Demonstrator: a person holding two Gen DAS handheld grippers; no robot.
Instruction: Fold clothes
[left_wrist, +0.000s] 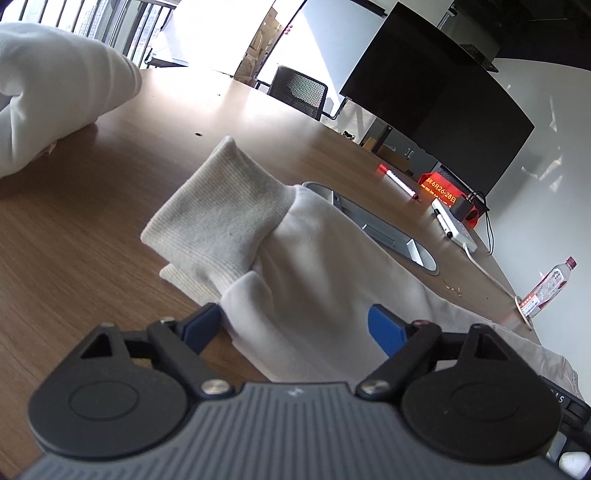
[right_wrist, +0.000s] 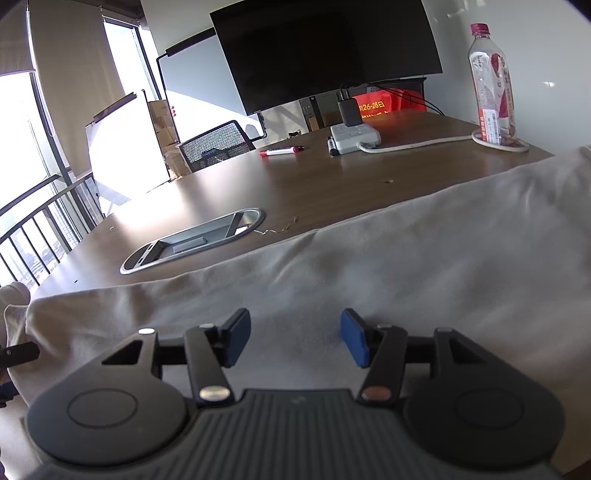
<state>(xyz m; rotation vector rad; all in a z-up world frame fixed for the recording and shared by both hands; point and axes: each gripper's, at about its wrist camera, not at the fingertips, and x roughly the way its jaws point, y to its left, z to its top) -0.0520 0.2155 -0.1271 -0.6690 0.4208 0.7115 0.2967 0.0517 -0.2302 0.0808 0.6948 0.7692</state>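
While the pale grey fleece sweatshirt (left_wrist: 332, 266) lies rumpled, ribbed cuff (left_wrist: 214, 218) at ten o'clock, folding looks unfinished. Left gripper (left_wrist: 295, 328) and right gripper (right_wrist: 291, 339) straddle cloth, jaws wide, gripping nothing.

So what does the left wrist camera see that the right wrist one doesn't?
Only the left view shows the sweatshirt's ribbed cuff and a second white garment lying apart on the table.

Only the right view shows the garment's broad flat body and the charger plugged into the power strip.

Both show an open tool over the cloth, left and right, the cable tray, the dark screen and the water bottle.
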